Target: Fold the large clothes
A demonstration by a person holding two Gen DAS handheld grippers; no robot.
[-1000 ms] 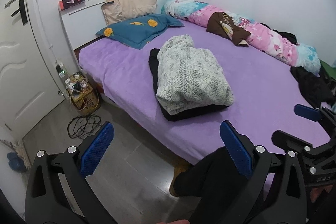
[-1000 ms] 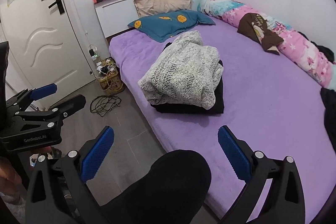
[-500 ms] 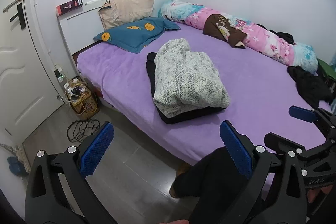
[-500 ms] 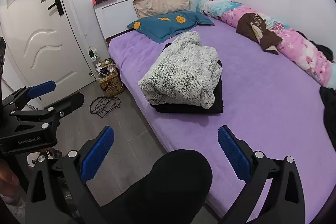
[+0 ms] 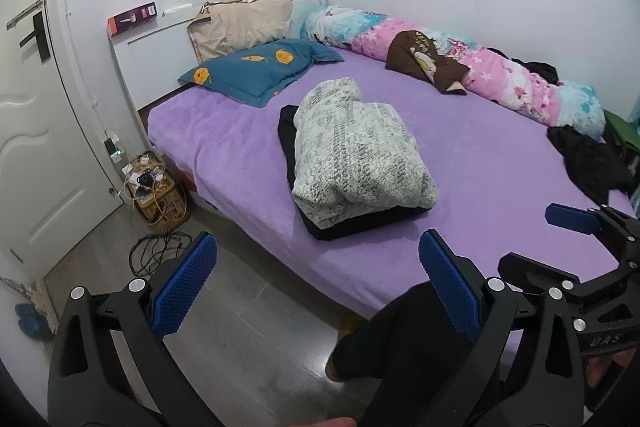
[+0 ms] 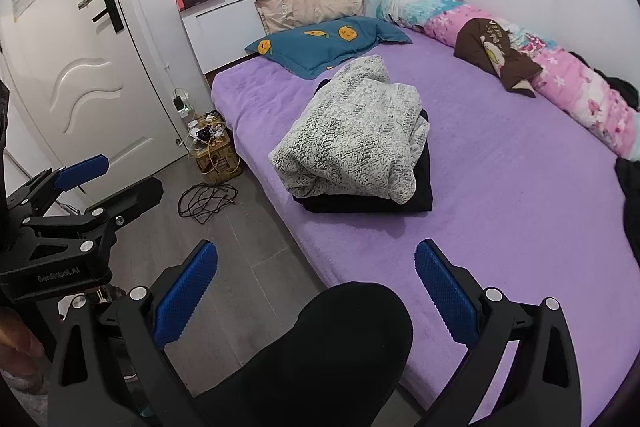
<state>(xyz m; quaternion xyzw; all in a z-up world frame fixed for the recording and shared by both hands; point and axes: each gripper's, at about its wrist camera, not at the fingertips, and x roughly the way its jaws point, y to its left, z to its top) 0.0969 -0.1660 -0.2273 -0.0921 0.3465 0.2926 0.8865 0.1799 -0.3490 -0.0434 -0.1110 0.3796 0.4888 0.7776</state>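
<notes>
A folded grey-white knit garment (image 5: 356, 155) (image 6: 356, 135) lies on top of a folded black garment (image 5: 360, 221) (image 6: 420, 195) on the purple bed (image 5: 480, 163) (image 6: 500, 195). My left gripper (image 5: 316, 279) is open and empty, held off the bed's near edge above the floor. My right gripper (image 6: 316, 279) is open and empty, over the bed's near edge. Each gripper shows in the other's view: the right one at the right edge (image 5: 576, 239), the left one at the left edge (image 6: 92, 183). My dark-clothed knee sits between the fingers in both views.
A blue pillow (image 5: 260, 67) and a beige pillow (image 5: 244, 27) lie at the headboard. A rolled pink quilt (image 5: 480, 67) runs along the wall. Dark clothes (image 5: 588, 159) lie at the bed's right end. A basket of chargers (image 5: 156, 191), cables (image 5: 156, 251) and a white door (image 6: 76, 67) stand left.
Both grippers have drifted slightly back and upward; the bed and clothes pile sit a little lower in view. Both stay open and empty. The pile has not moved.
</notes>
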